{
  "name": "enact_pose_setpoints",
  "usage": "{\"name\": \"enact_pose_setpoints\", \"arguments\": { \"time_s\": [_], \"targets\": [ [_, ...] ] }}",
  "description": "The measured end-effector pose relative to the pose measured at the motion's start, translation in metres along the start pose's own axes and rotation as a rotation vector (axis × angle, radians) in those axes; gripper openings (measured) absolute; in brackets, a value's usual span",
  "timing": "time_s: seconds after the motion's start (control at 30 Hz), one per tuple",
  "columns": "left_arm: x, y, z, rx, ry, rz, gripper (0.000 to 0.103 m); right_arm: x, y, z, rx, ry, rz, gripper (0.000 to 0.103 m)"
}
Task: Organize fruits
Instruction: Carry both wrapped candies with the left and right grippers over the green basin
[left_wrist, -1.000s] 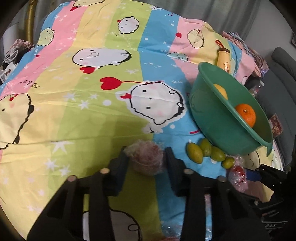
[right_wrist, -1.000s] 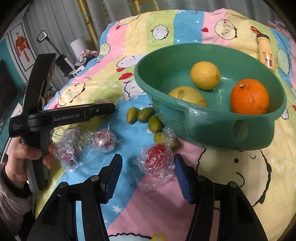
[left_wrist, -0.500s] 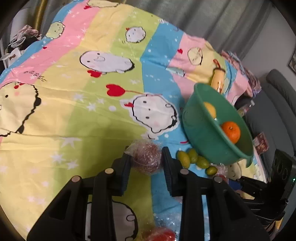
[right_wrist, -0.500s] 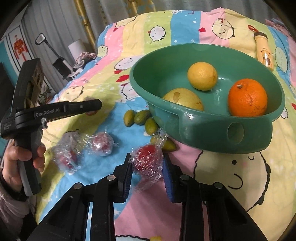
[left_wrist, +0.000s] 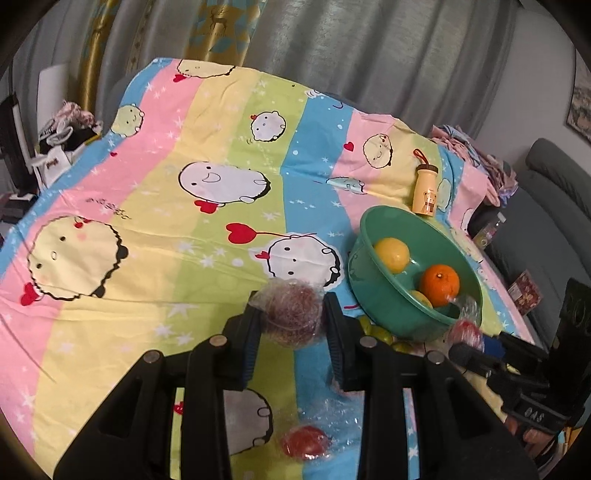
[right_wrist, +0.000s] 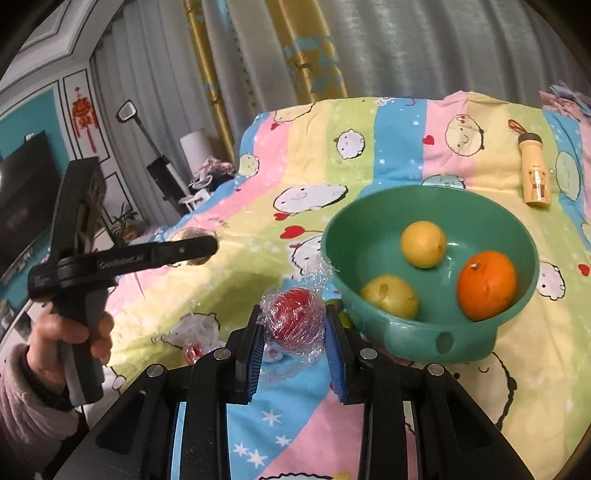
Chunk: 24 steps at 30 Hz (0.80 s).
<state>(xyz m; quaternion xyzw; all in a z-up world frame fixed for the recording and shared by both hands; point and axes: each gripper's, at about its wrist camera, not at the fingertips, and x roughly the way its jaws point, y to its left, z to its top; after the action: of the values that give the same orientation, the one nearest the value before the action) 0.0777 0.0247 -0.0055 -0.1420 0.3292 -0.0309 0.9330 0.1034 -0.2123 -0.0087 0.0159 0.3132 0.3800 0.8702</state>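
The right tool (right_wrist: 293, 325) gripped a plastic-wrapped red fruit (right_wrist: 294, 320), held up beside the round green plastic basin (right_wrist: 458, 345). The left tool (left_wrist: 291, 320) clamped a dark-red plastic-wrapped fruit (left_wrist: 291, 314) above the striped cartoon-print bedsheet (left_wrist: 155, 206).

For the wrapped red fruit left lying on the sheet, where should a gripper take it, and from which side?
Grip the wrapped red fruit across its round middle, coming down from above with the fingers either side. It lies alone on the flat sheet, and loose plastic film spreads around it, so pinching the film's edges would likely slip; the firm body is the safer hold.
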Motion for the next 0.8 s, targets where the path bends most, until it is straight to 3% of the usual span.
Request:
{"name": "enact_pose_setpoints", "arguments": {
  "time_s": [0.43,0.8],
  "targets": [
    [-0.02,-0.014,-0.006,0.055,-0.029,0.052,0.032,-0.012,-0.018,0.005,0.078,-0.059,-0.023,0.032],
    [-0.022,-0.044,-0.009,0.112,-0.019,0.051,0.032,-0.02,-0.03,0.014,0.104,-0.091,-0.033,0.032]
  ]
}}
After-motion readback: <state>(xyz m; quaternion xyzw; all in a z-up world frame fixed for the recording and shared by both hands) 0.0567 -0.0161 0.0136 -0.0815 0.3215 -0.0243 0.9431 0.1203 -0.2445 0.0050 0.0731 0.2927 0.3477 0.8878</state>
